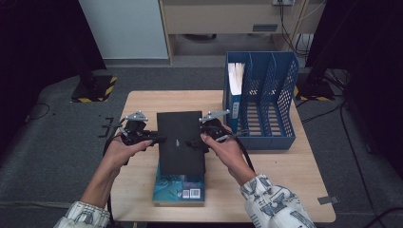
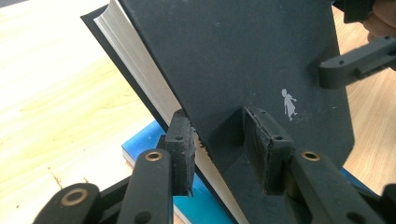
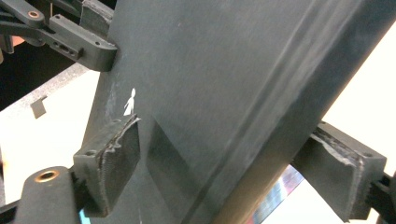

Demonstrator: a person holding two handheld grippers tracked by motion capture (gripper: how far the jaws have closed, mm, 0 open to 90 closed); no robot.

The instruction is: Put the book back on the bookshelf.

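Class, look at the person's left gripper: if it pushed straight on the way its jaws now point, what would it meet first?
The left gripper would probably meet the matte black hardcover book at once: its jaws straddle the book's page edge, so the pages lie directly ahead. How deep the book already sits between them is unclear.

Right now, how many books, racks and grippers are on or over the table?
Books: 2, black book and blue book
Racks: 1, blue rack
Grippers: 2, left gripper, right gripper
Total: 5

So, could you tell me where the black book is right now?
In the high view the black book sits mid-table, tilted above the blue book, between the left gripper and right gripper, left of the blue file rack.
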